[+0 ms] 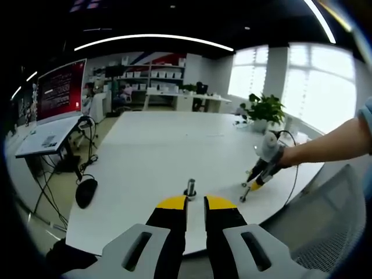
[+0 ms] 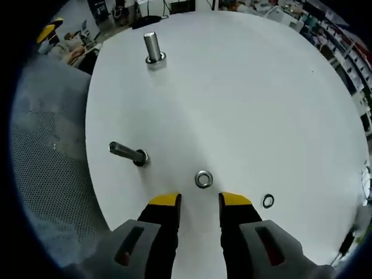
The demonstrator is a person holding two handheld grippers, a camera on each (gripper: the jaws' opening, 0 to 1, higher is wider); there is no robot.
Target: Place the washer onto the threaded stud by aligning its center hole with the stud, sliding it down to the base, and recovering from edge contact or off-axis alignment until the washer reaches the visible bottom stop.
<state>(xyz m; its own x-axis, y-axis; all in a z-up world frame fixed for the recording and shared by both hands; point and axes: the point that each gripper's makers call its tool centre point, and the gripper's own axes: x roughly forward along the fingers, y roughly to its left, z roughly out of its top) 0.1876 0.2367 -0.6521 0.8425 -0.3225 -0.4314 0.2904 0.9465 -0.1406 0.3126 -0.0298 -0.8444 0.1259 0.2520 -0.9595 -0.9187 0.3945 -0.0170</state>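
Two studs (image 2: 153,49) (image 2: 129,153), two washers (image 2: 203,179) (image 2: 267,201) on table (image 2: 244,99); both jaws parted, empty.

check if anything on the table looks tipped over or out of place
One oddity: in the right gripper view, a second stud appears to lie on its side near the table edge, while the other stud stands upright. Two washers lie loose and flat ahead of the open right gripper.
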